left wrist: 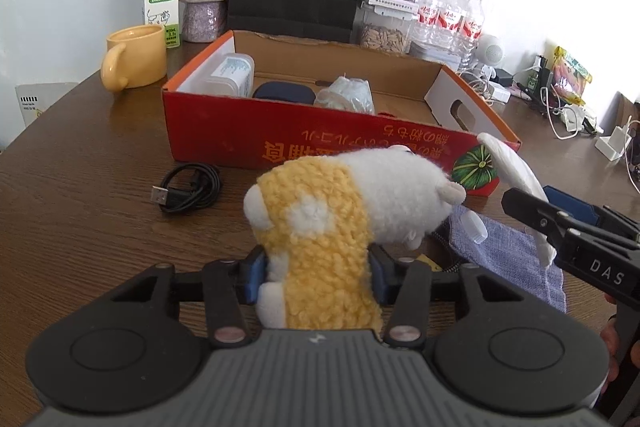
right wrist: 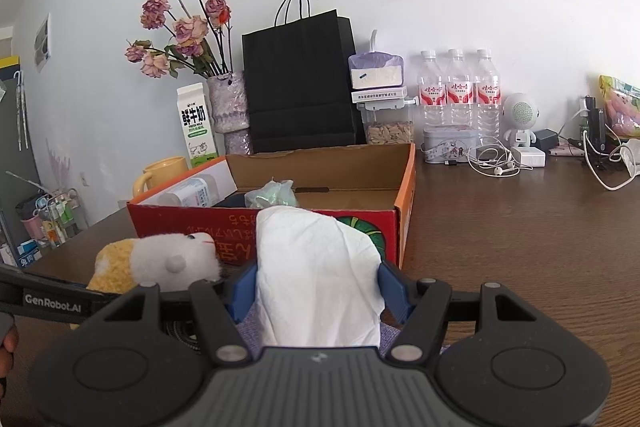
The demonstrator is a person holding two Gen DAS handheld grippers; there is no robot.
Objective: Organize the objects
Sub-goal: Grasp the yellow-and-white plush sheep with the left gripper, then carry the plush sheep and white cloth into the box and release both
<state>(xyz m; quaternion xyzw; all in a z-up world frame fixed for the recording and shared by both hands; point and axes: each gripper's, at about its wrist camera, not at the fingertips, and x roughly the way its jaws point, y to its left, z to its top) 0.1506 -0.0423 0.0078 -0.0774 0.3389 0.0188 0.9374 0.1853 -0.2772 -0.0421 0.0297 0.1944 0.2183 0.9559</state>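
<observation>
Cardboard box (left wrist: pixel 304 143), red outside and open-topped, on a dark wood-grain table (left wrist: pixel 80 195).
Before it, the left gripper (left wrist: pixel 318 277) pinches a woolly yellow-and-white plush toy (left wrist: pixel 332 211); the right gripper (right wrist: pixel 318 291) clamps a soft white folded cloth (right wrist: pixel 320 275). A coiled black USB cable (left wrist: pixel 188 187) lies left, a yellow ceramic mug (left wrist: pixel 134 57) behind.

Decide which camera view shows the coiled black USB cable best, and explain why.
The left wrist view: the USB cable lies in full sight on the table, before the red box. The right wrist view shows at most a dark patch beneath the gripper body.
</observation>
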